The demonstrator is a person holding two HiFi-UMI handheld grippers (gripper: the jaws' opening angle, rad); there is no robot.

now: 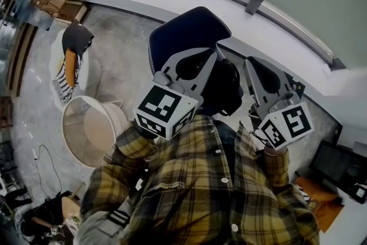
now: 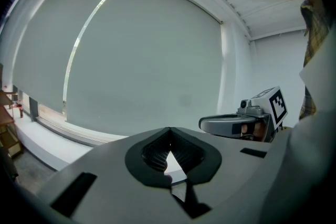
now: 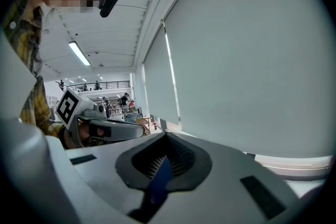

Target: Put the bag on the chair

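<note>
Soft, even daylight filters through the drawn blind [image 2: 142, 60], a pale, glare-free panel that fills both gripper views. A ceiling strip light [image 3: 80, 53] glows in the right one. All three pictures bend strongly at the edges, and the corners fall dark. Close to the lens, the left tool [image 2: 169, 157] and right tool [image 3: 164, 165] look soft. The head view is crisp, with faint shadows on the floor [image 1: 123, 37].

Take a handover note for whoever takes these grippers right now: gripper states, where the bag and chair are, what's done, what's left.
Left gripper: fingers together, nothing held.
Right gripper: same.
Dark blue chair stands straight ahead.
A black shape, probably the bag, lies between the grippers by the chair's seat.
Done: bag seemingly set down.
Left: check it rests on the seat.
</note>
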